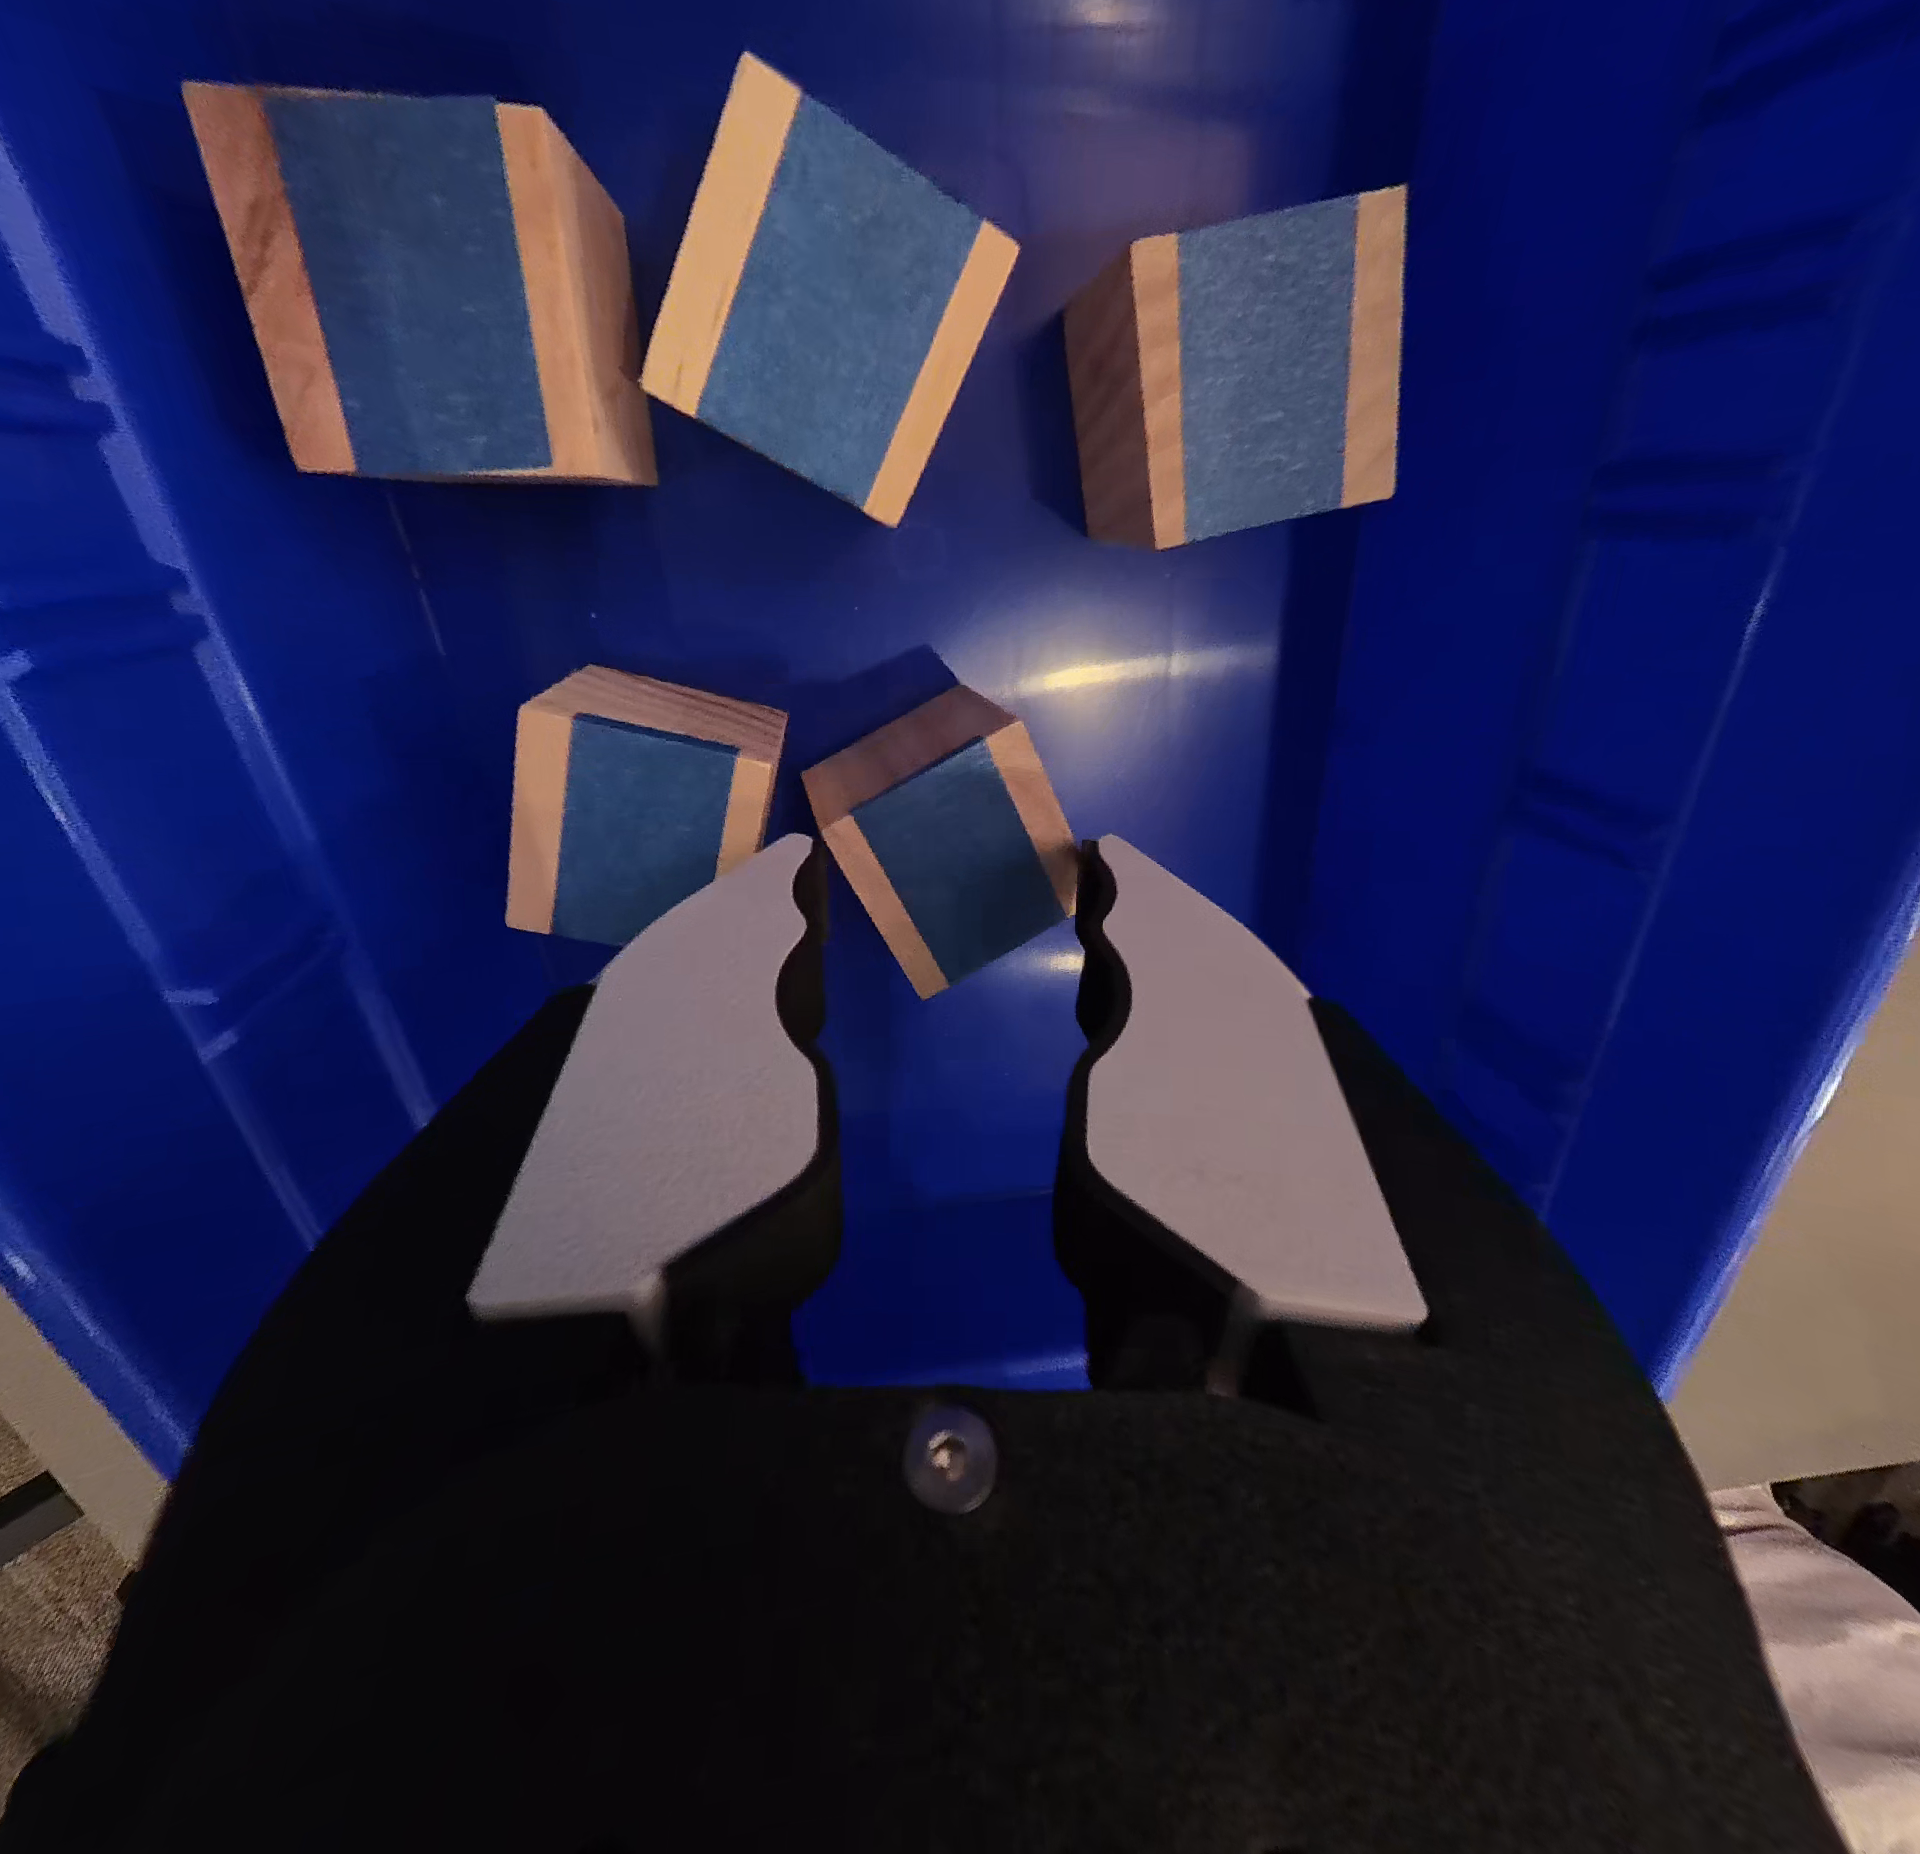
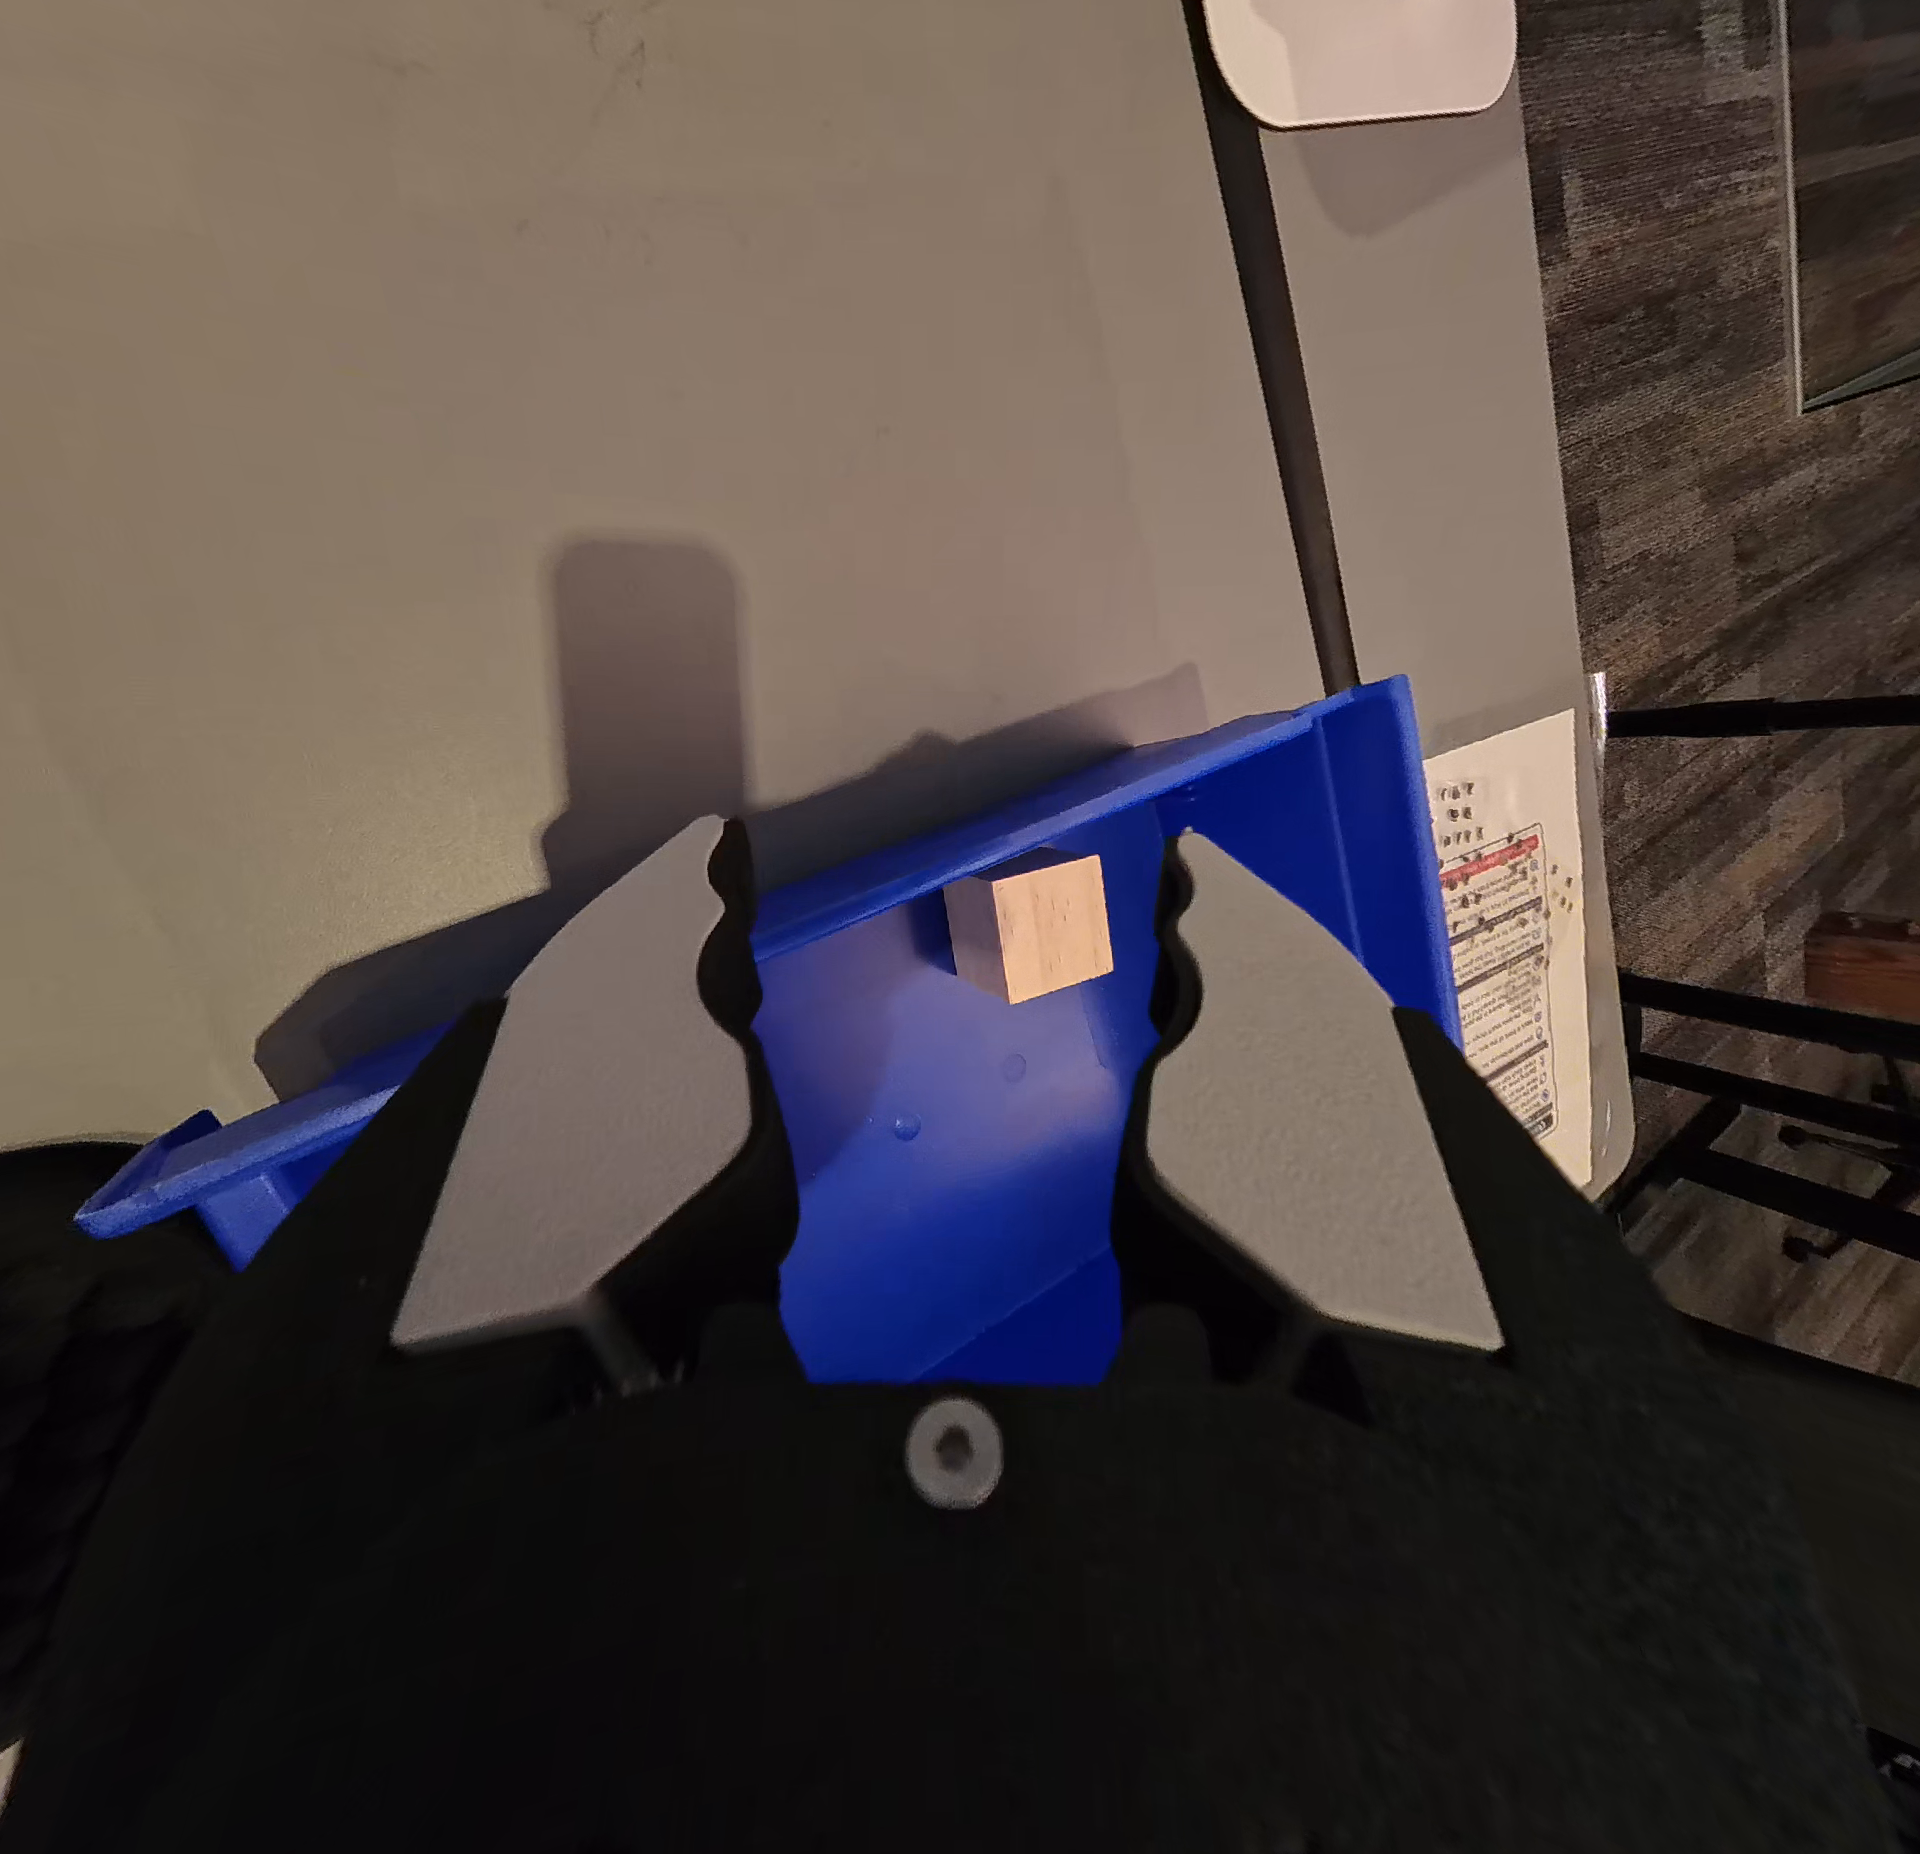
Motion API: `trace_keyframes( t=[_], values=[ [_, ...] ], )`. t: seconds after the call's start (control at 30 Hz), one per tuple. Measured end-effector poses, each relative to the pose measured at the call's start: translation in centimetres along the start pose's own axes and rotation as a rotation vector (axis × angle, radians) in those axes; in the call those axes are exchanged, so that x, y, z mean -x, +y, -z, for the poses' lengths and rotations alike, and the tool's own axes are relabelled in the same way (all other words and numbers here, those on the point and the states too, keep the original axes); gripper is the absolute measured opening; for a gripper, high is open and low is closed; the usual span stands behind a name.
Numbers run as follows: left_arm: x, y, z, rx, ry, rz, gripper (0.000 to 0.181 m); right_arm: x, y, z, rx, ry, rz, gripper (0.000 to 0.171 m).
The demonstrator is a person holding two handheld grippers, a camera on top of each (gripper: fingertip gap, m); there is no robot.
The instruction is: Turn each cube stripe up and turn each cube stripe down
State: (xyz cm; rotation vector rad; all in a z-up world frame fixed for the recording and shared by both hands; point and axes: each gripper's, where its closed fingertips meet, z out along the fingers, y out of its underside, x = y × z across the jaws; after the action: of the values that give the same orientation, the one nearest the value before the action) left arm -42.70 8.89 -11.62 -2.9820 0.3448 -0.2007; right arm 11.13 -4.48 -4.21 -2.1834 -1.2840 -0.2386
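Observation:
In the left wrist view, several wooden cubes lie in a blue bin (image 1: 1558, 661), each with its blue stripe facing the camera. Three are at the far end: left (image 1: 416, 287), middle (image 1: 831, 287), right (image 1: 1247, 370). One sits nearer on the left (image 1: 639, 828). My left gripper (image 1: 951, 848) has its fingertips against both side corners of the tilted near cube (image 1: 945, 859). In the right wrist view, my right gripper (image 2: 956, 848) is open and empty above a blue bin (image 2: 1371, 869). A plain-faced wooden cube (image 2: 1044, 926) lies there with no stripe showing.
The bin's ribbed walls rise on both sides in the left wrist view. In the right wrist view the bin rests on a grey table (image 2: 520, 350). A printed sheet (image 2: 1507, 952) lies at the table's right edge and a white board (image 2: 1361, 28) at the far edge. Carpeted floor lies beyond.

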Motion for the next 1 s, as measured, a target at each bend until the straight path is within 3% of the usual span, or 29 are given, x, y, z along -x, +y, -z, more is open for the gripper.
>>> trace_keyframes(
  t=[0.13,0.4,0.77,1.0],
  values=[
    [0.4,0.3,0.4,0.011,-0.061,-0.006,0.049,0.1,0.1,-0.3,0.011,-0.009,0.003,0.073],
    [-0.2,0.6,-0.9,0.061,-0.031,-0.011,0.052,0.3,0.1,-0.3,0.019,-0.018,0.007,0.072],
    [0.1,0.4,-1.8,0.104,-0.14,-0.098,0.045,0.6,0.4,-0.7,0.04,-0.036,0.008,0.069],
    [-1.8,-0.4,-0.2,0.026,-0.042,-0.164,0.045,0.6,0.4,-0.6,0.038,-0.034,0.013,0.069]
  ],
)
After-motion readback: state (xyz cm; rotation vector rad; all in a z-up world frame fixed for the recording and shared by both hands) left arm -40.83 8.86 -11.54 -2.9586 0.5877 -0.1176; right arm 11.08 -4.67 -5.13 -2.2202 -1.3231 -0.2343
